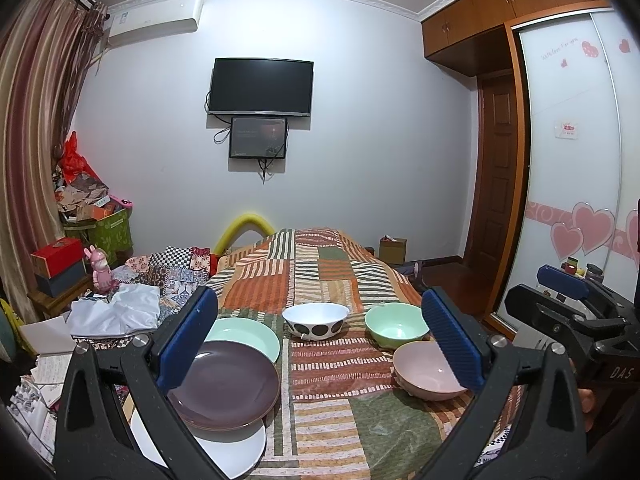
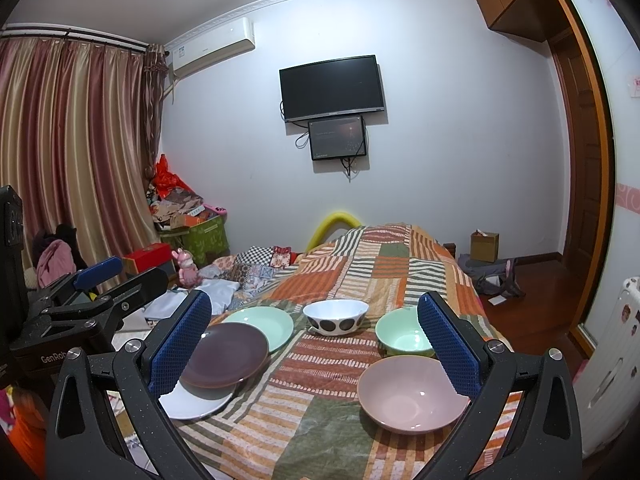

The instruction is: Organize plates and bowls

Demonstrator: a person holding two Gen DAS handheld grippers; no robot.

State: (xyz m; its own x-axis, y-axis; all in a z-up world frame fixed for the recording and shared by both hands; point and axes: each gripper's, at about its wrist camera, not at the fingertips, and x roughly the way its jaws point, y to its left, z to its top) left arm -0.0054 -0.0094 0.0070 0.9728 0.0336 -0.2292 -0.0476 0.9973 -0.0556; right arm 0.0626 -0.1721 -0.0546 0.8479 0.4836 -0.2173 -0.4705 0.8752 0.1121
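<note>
Left wrist view: both tongs, left tongs [image 1: 320, 344] and right tongs [image 2: 314, 344], hover released above the bedspread [image 1: 320, 280].

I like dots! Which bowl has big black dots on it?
The white bowl in the middle, farthest back. The green bowl and pink bowl are plain.

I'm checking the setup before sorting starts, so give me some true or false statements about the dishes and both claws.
1. The purple plate overlaps the white plate. True.
2. The left claw grips the pink bowl. False: it is open and empty.
3. The polka-dot bowl sits nested in the green bowl. False: they stand apart.
4. The right claw is open. True.
</note>
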